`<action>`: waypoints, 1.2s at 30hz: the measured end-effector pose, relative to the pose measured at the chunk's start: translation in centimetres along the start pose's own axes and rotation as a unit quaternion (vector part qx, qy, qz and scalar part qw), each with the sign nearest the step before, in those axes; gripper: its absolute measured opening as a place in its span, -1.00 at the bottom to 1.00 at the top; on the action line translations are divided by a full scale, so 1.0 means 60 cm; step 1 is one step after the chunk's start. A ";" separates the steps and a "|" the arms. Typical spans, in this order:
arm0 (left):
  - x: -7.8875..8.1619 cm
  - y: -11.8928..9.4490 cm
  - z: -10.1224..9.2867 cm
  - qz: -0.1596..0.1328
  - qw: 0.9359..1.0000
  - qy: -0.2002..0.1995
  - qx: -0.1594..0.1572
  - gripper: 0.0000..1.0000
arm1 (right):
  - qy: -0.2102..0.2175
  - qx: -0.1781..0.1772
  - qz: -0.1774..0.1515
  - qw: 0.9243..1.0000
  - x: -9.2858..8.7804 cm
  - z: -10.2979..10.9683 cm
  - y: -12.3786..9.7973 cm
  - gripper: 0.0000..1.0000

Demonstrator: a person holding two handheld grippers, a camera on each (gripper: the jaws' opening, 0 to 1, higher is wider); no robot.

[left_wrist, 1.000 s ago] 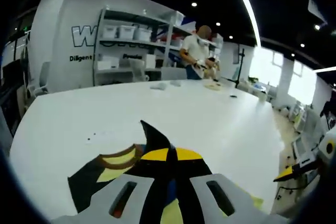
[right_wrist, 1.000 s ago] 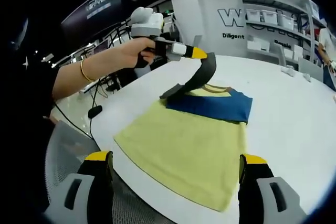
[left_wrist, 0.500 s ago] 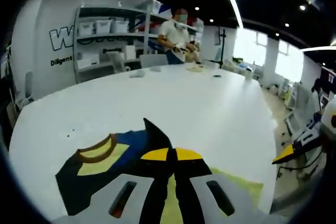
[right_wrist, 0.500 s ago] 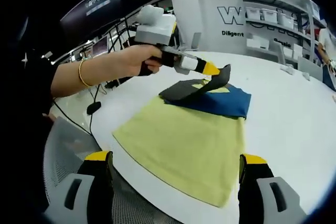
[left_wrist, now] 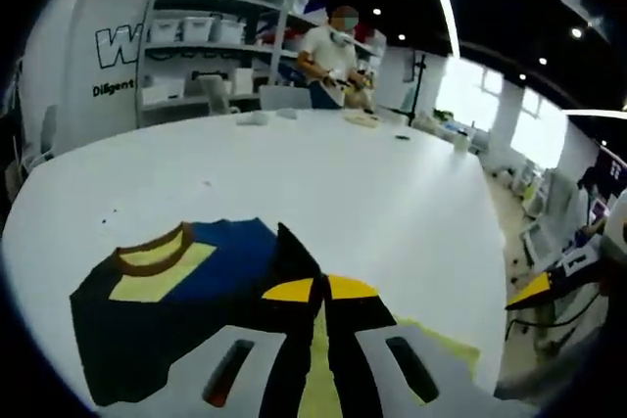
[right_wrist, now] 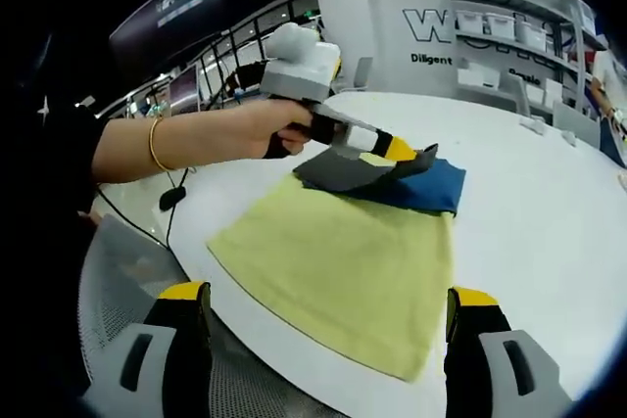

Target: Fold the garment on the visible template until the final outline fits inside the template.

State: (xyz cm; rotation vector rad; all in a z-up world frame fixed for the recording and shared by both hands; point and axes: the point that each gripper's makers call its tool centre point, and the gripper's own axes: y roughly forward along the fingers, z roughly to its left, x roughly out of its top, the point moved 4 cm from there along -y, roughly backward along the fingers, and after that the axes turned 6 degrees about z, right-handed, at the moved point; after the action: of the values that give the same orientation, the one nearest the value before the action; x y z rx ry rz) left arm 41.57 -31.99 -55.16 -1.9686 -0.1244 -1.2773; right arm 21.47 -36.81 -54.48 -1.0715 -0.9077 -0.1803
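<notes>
Garment (right_wrist: 343, 266) flat on white table (right_wrist: 549, 212); left gripper (right_wrist: 404, 153) pinching its dark sleeve (right_wrist: 338, 171); right gripper (right_wrist: 328, 325) wide, empty.

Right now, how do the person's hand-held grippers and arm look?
The left hand-held gripper has a white-grey body, black neck and yellow-tipped black jaws. The right hand-held gripper has grey slotted jaws with yellow-topped black pads. The person's arm wears a gold bangle and a dark sleeve.

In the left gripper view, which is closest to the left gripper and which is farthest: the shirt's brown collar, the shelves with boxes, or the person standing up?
1. The brown collar of the shirt, low on the left, just beyond the left gripper.
2 and 3. The shelves, upper left, and the person, top centre, both stand past the white table. They are too close to call.
</notes>
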 end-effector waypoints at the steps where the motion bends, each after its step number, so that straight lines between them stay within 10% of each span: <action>1: -0.001 0.000 0.000 0.000 1.000 0.003 0.001 -0.97 | 0.000 -0.001 -0.001 1.000 0.000 -0.001 0.000 0.98; 10: 0.001 -0.013 0.017 -0.007 1.000 0.009 0.017 -0.60 | 0.002 -0.002 0.000 1.000 0.001 -0.004 0.002 0.98; 27: -0.006 -0.068 0.092 -0.020 0.994 0.008 0.109 0.96 | 0.027 -0.010 -0.009 1.000 0.011 -0.027 0.007 0.98; 36: -0.034 -0.113 0.133 -0.005 0.991 -0.001 0.130 0.98 | 0.032 -0.008 -0.003 0.999 0.007 -0.030 0.025 0.98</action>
State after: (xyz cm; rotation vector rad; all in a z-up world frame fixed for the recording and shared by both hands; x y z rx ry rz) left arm 43.31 -21.50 -54.72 -1.7468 -0.2872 -1.2004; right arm 23.54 -37.40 -55.52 -1.0721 -0.8534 -0.2253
